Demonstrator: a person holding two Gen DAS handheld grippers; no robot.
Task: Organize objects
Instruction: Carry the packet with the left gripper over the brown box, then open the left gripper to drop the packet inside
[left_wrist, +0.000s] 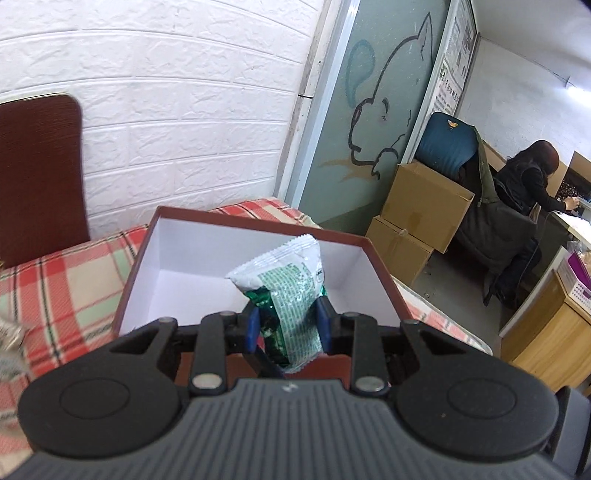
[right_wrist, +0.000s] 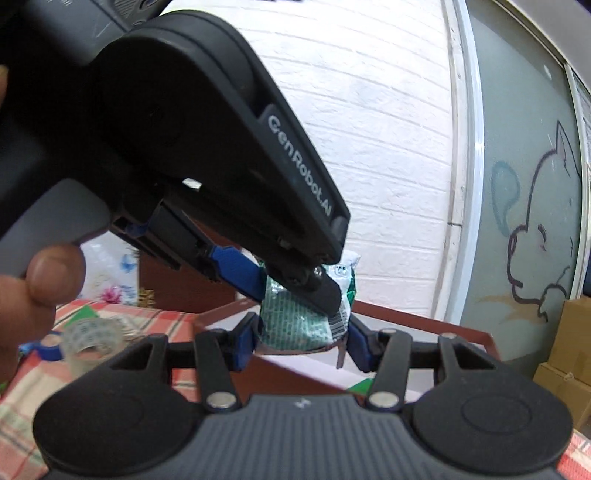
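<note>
From the left wrist view I see my left tool (left_wrist: 288, 326) closed on a green-and-white snack packet (left_wrist: 286, 291), its blue pads (left_wrist: 253, 326) pressing the wrapper from both sides so the packet stands upright with its crimped top edge pointing away from me. The packet hangs over the open red-brown box (left_wrist: 255, 229), whose white inside shows bare behind it. The box sits on a worktop covered with a red, green and cream plaid cloth (left_wrist: 70, 273), close to the white brick wall (left_wrist: 184, 110). From the right wrist view the same packet (right_wrist: 295, 321) sits between the blue fingers (right_wrist: 245, 341) of my right tool (right_wrist: 301, 345), and both pads look to be against its lower part, so I read the right tool as gripping it too, at a moderate width. The left tool (right_wrist: 295, 291) comes down into that view from the upper left and clamps the packet higher up. A fingertip (right_wrist: 55, 273) of the person holding the rig shows at the left edge. On the cloth to the left lies a roll of clear tape (right_wrist: 86, 338), well apart from the box (right_wrist: 424, 326). Far off to the right, a person (left_wrist: 532, 177) sits bent over a desk beside stacked cardboard boxes (left_wrist: 424, 206).
</note>
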